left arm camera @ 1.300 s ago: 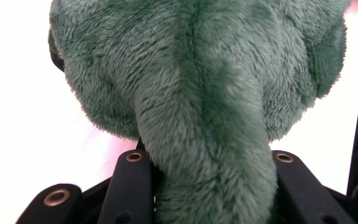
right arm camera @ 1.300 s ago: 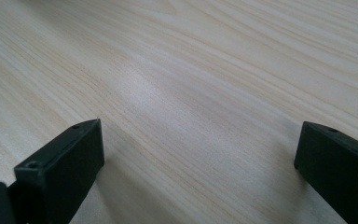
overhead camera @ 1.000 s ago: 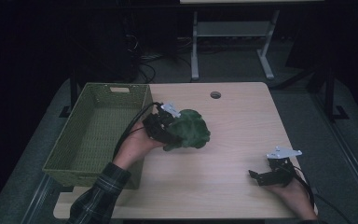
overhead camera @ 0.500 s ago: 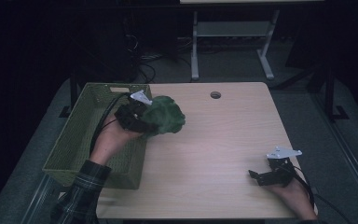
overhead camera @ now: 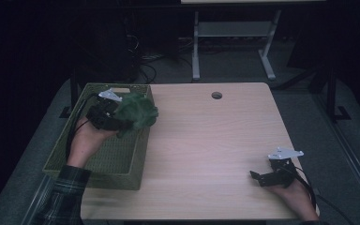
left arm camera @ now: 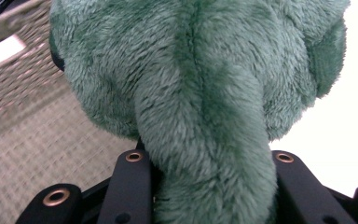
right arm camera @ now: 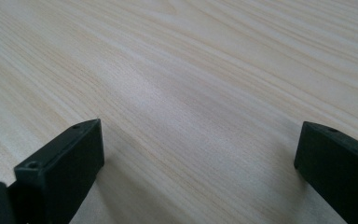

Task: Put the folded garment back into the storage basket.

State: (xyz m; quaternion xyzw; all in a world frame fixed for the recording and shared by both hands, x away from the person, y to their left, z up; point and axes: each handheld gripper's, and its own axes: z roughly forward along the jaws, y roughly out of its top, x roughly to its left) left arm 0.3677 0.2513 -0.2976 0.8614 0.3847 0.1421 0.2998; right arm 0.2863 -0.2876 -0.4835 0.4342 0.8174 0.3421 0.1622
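- Carry mostly done, judging by position: green plush toy (overhead camera: pixel 137 113) lifted clear of the table (overhead camera: pixel 215 150), now above the right wall of the green woven basket (overhead camera: pixel 98 161).
- Left to do: lowering and letting go inside.
- Left gripper (overhead camera: pixel 115 119): partly closed, clenched on the plush, fur bulging between the jaws and ahead of them, basket floor beneath.
- Right gripper (overhead camera: pixel 258 177): jaws spread wide, holding nothing, low over bare wood, well apart from the toy.
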